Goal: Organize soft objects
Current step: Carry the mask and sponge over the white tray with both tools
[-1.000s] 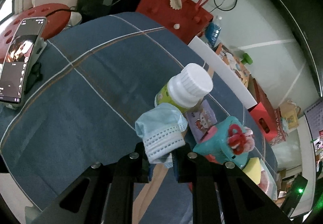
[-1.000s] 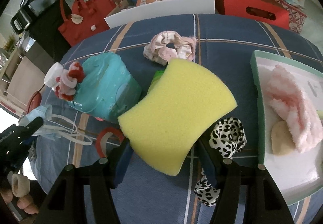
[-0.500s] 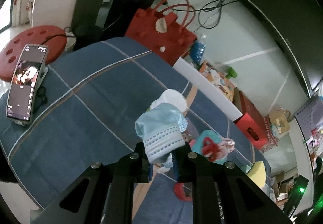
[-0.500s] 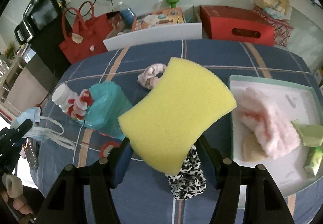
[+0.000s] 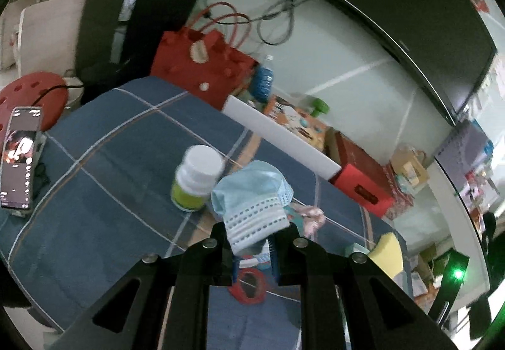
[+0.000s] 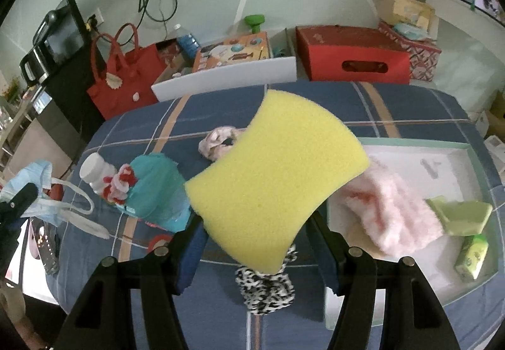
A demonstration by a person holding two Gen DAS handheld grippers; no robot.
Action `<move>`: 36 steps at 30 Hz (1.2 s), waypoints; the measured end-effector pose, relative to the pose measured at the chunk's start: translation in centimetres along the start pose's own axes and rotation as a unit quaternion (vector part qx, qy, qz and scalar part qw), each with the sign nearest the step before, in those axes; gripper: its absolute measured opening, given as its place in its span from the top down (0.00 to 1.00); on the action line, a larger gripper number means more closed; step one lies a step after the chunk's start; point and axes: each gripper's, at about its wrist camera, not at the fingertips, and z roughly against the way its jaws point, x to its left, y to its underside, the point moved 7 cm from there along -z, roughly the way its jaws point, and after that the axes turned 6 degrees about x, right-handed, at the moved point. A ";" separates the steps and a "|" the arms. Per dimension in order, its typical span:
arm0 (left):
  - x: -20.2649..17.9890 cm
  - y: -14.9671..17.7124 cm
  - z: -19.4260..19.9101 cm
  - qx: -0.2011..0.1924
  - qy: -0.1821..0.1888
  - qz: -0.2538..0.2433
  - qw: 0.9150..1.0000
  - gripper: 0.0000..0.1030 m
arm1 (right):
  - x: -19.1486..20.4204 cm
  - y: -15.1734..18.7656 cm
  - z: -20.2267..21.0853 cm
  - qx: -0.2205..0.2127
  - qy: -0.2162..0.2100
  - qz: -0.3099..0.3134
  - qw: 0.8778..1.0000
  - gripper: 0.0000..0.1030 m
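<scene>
Transport step, judged: both grippers carry soft items clear of the tablecloth [image 6: 410,103]. Left gripper [image 5: 254,242], jaws narrow, pinches a blue face mask [image 5: 252,201] at centre frame, beside the white-capped bottle [image 5: 197,179]. Right gripper [image 6: 255,242], jaws fairly wide, clamps a yellow sponge [image 6: 277,179] at centre frame, above the leopard scrunchie [image 6: 265,290]. Next move probably calls for carrying the sponge right and down into the white tray [image 6: 454,160] at right of frame, which holds a pink fluffy cloth [image 6: 397,214]. Room: bare floor in the tray's upper part; its near rim must be cleared. Teal toy [image 6: 157,192] crowds the left.
</scene>
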 end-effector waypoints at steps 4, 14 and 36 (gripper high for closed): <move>-3.4 0.8 -0.8 0.021 0.022 -0.032 0.999 0.85 | -1.9 -0.6 1.1 -0.017 0.016 -0.016 1.000 0.36; -13.3 3.2 -4.1 0.071 0.058 -0.138 0.986 0.85 | -10.2 -1.5 2.9 -0.040 0.072 -0.093 0.992 0.36; -29.2 11.9 -19.9 0.200 0.159 -0.241 0.936 0.85 | -25.1 -1.5 -1.2 -0.006 0.130 -0.206 0.970 0.36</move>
